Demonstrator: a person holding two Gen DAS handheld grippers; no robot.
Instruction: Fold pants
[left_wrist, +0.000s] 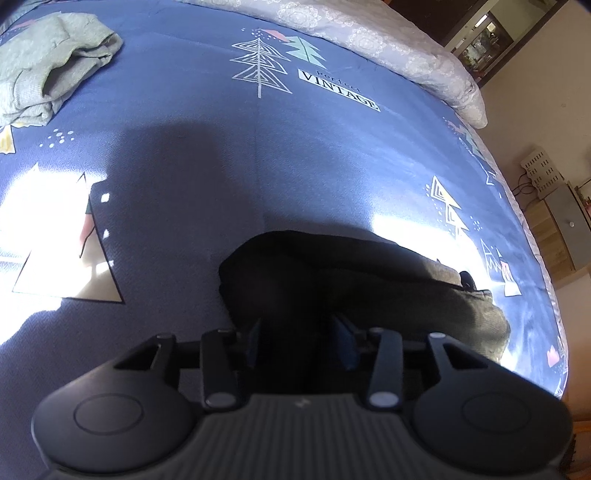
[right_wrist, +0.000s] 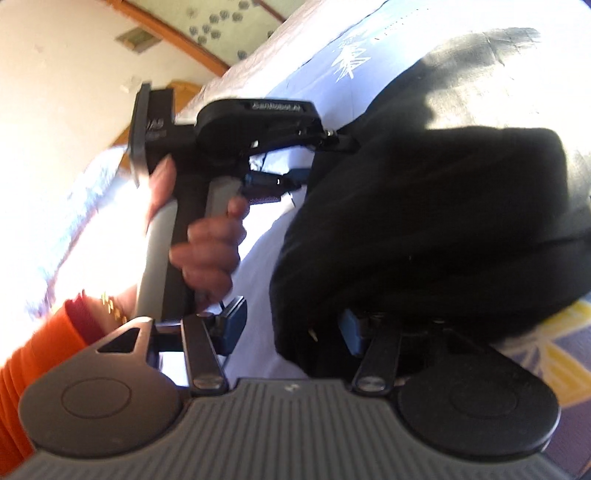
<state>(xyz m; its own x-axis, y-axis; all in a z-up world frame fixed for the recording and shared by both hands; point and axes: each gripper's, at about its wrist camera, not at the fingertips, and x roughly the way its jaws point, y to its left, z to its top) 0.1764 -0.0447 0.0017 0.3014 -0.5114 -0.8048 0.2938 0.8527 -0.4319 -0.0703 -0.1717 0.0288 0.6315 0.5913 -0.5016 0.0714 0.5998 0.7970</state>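
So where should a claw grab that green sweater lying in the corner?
I'd pinch the green sweater at its rolled-up edge facing the open blue bedspread, coming in from that side. The edge there lifts into a thick lip, so it gives the fingers something to close on.

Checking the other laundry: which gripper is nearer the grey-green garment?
Left, as far as visible. The left gripper faces the grey-green garment across the bedspread; the right gripper view doesn't show it.

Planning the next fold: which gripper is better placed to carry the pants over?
Probably the left gripper: black pants fabric fills the gap between its fingers, with open bedspread ahead. The right gripper looks open, fabric only draped over one finger.
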